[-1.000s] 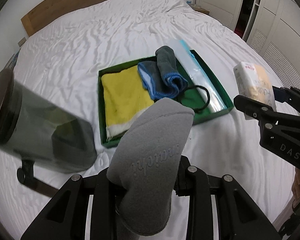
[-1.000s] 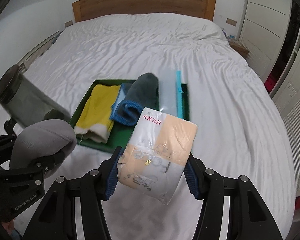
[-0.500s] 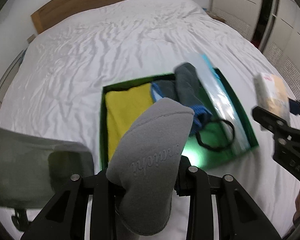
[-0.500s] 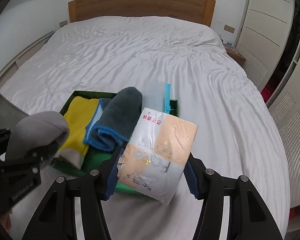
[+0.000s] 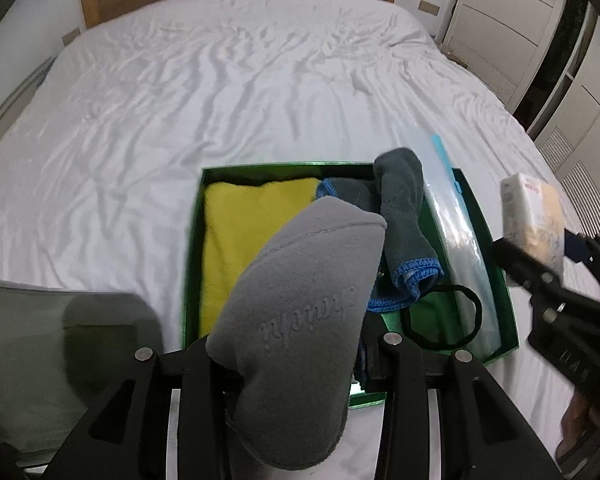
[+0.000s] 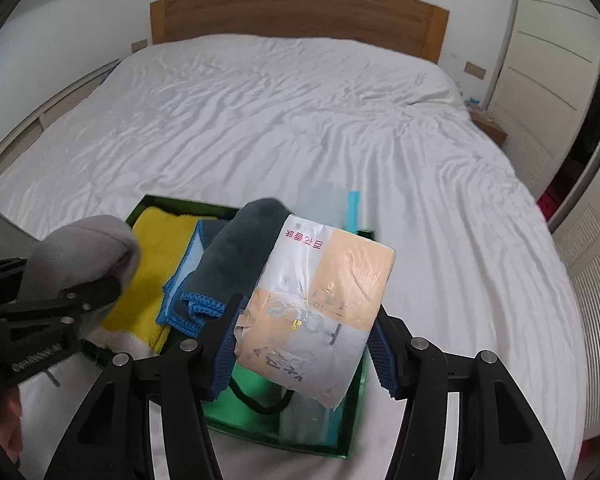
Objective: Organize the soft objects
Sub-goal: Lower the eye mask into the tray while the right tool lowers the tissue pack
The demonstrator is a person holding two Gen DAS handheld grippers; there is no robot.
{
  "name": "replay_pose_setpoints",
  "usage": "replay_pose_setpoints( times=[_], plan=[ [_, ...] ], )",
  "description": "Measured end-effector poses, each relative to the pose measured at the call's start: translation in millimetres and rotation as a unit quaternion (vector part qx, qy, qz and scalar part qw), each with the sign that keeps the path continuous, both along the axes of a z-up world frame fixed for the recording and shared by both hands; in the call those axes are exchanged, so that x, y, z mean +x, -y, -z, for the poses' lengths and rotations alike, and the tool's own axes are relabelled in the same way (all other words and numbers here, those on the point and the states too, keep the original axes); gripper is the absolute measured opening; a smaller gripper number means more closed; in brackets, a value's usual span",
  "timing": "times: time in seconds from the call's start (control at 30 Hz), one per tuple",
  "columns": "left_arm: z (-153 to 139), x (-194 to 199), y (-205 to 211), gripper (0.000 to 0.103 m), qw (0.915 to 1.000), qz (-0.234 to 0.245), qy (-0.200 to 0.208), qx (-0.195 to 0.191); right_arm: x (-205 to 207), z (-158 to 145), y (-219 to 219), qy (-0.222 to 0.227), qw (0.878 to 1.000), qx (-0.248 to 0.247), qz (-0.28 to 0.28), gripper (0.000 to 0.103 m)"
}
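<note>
My left gripper point(image 5: 300, 360) is shut on a grey fleece pouch point(image 5: 300, 312) and holds it over the near left part of a green tray point(image 5: 496, 280) on the bed. My right gripper point(image 6: 304, 340) is shut on a wrapped tissue pack point(image 6: 320, 304), held over the tray's point(image 6: 340, 440) near right part. The tray holds a yellow cloth point(image 5: 240, 240), a grey towel with blue trim point(image 5: 404, 232), a clear zip bag point(image 5: 456, 248) and a black hair band point(image 5: 448, 320). The pouch point(image 6: 80, 248) also shows in the right wrist view, the pack point(image 5: 536, 216) in the left.
The tray lies on a white wrinkled bed sheet point(image 5: 220, 92) with a wooden headboard point(image 6: 296, 12) at the far end. A dark translucent object point(image 5: 60, 352) is at the near left. White wardrobe doors point(image 6: 548, 64) stand on the right.
Both grippers have moved forward with their loads and now hang over the green tray. The dark translucent object has slid to the lower left of the view.
</note>
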State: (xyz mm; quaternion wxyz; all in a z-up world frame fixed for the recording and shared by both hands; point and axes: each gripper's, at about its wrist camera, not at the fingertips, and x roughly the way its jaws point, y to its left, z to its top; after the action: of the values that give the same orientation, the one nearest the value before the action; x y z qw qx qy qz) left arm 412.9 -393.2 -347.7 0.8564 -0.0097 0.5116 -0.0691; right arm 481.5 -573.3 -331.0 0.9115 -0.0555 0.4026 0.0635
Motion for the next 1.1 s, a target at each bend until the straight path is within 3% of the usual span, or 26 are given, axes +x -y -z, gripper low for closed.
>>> replay_pose_setpoints(
  times=[0.27,0.57,0.9,1.1],
  plan=[
    [14.5,32.6,16.3,0.037,0.9998,-0.006,0.01,0.018,40.8,24.1,-5.5,-0.01,1.0,-0.023,0.005,0.056],
    [48.7,55.3,17.8,0.045,0.9989,-0.01,-0.015,0.044,88.4,54.2,-13.3,-0.028,0.999,-0.036,0.012,0.057],
    [56.6,58.4,13.9,0.049,0.9988,-0.013,-0.023,0.041,98.6,71.6,-13.1,-0.039,0.999,-0.031,0.018,0.057],
    [62.5,62.1,12.0,0.06,0.9986,-0.014,-0.027,0.044,104.2,77.6,-13.3,-0.042,0.998,-0.036,0.017,0.057]
  ],
)
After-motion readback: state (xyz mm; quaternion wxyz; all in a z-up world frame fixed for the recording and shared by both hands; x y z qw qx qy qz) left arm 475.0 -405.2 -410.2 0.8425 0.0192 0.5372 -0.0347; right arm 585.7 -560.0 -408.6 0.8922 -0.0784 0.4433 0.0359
